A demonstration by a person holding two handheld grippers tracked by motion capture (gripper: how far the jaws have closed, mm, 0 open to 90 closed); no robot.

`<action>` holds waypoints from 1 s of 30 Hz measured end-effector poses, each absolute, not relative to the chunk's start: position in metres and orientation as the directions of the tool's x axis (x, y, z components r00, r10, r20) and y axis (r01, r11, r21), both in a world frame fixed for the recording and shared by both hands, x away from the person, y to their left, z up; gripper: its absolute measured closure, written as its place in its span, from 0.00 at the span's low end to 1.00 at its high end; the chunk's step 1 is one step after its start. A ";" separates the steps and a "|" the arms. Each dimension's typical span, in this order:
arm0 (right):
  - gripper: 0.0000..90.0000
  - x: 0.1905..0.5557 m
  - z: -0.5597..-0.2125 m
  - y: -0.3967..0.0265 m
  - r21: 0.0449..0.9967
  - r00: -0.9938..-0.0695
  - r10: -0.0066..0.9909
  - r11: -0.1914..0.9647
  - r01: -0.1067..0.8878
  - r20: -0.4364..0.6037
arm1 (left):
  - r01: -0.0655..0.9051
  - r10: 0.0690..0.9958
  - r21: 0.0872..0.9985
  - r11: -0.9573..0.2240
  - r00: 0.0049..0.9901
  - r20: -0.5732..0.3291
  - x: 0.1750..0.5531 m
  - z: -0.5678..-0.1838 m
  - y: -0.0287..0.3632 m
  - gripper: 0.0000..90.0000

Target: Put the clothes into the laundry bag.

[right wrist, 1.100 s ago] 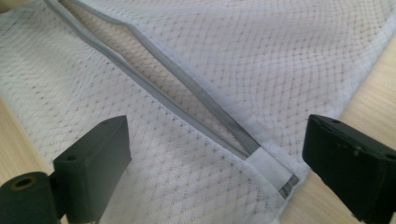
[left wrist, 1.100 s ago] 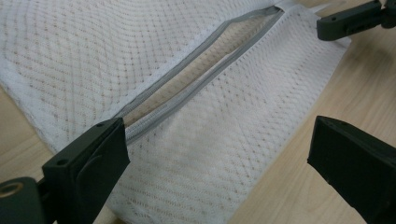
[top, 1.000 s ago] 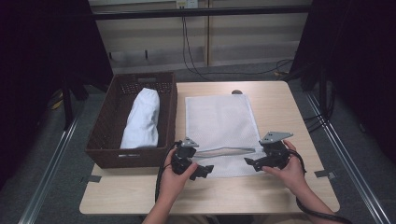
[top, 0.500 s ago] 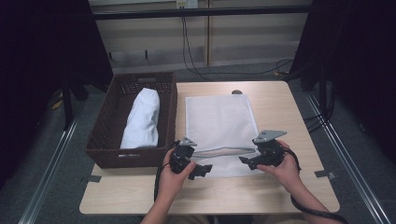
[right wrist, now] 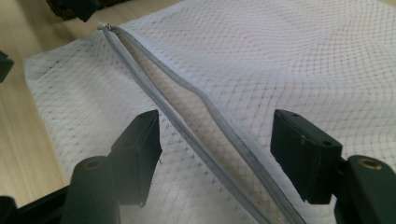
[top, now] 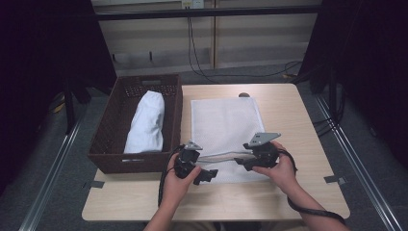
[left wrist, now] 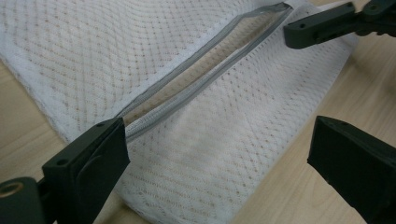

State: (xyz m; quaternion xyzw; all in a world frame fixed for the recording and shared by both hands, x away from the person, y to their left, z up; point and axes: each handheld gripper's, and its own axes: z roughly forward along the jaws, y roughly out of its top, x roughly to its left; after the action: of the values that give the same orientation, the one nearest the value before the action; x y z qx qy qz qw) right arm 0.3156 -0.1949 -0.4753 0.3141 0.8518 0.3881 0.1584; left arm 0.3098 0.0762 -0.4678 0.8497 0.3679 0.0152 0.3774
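Observation:
A white mesh bag (top: pixel 223 120) lies flat on the table, its grey zipper (top: pixel 222 157) standing open near the front edge. My left gripper (top: pixel 210 174) is open at the zipper's left end, its jaws straddling the mesh (left wrist: pixel 233 116) above the bag. My right gripper (top: pixel 242 163) hovers over the zipper's right part. Its jaws have just been closing a little but stand apart, with both zipper edges (right wrist: pixel 187 93) lying between them, untouched. In the left gripper view a jaw of the right gripper (left wrist: pixel 322 25) points at the zipper's far end.
A dark woven basket (top: pixel 108 139) stands left of the bag and holds a rolled white cloth (top: pixel 146 122). Bare wood runs along the table's front edge (top: pixel 216 204) and right side. Cables hang at the back wall.
My right gripper has slid left along the zipper toward the left gripper, and its jaws have narrowed slightly. The left gripper has stayed put.

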 end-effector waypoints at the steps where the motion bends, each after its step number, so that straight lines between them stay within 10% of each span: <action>1: 0.37 0.317 -0.476 -0.193 0.757 -0.749 0.662 0.503 0.418 -0.026 | 0.614 0.636 0.652 -0.445 0.729 -0.253 0.310 -0.467 0.076 0.05; 30: 0.51 0.342 -0.488 -0.168 0.689 -0.760 0.645 0.588 0.424 -0.083 | 0.601 0.607 0.650 -0.465 0.751 -0.260 0.310 -0.471 0.067 0.05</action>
State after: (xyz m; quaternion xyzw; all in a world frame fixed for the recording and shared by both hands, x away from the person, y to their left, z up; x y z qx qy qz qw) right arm 0.3416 -0.1677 -0.4875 0.3051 0.8757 0.3362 0.1643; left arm 0.3099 0.0671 -0.4706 0.8560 0.3528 0.0036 0.3780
